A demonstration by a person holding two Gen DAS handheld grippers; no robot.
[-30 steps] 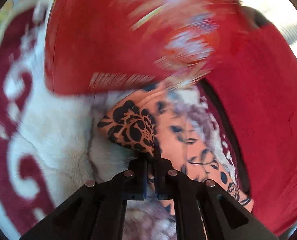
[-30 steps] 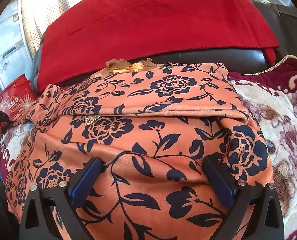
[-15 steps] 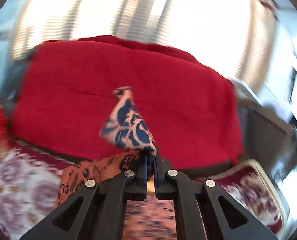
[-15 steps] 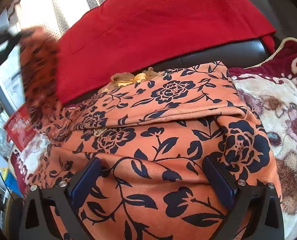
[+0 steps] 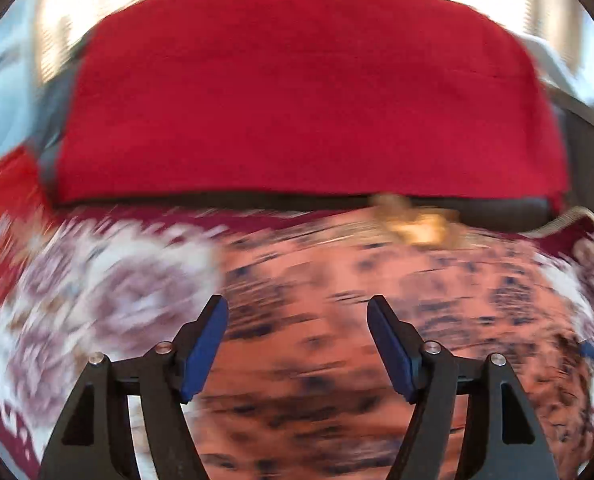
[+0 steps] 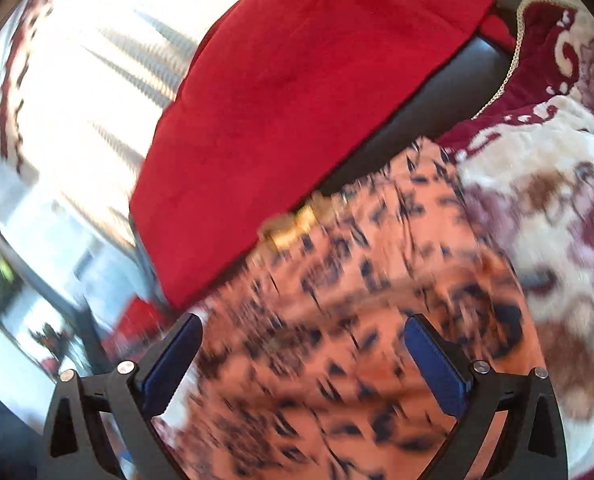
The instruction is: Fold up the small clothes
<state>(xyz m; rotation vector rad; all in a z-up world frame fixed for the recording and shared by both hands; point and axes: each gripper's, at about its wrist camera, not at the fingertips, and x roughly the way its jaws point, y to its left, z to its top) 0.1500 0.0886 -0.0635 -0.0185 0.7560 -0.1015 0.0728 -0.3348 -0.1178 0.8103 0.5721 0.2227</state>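
Your left gripper (image 5: pixel 297 344) is opening, its jaws already well apart with nothing pinched between the blue pads (image 5: pixel 203 354); the orange floral garment (image 5: pixel 337 320) lies below and beyond them, not gripped. Your right gripper (image 6: pixel 303 360) also stands wide, and its pads (image 6: pixel 437 364) press on nothing, though the same garment (image 6: pixel 357 320) fills the space under them.

From the left wrist view, the garment spreads from the jaws out toward 12 and 2 o'clock on the patterned blanket (image 5: pixel 97 300), its gold trim (image 5: pixel 417 224) at about 1 o'clock against the dark sofa edge below the red cover (image 5: pixel 297 100). The blur hides the creases, so you cannot count the folds. My reading is that one fold has just been laid over and let go, while smoothing and at least one more fold remain.

Your left gripper points down at a moderate slant and sits level. Your right gripper is shallower and rolled, so the sofa line runs tilted from 7 to 1 o'clock.
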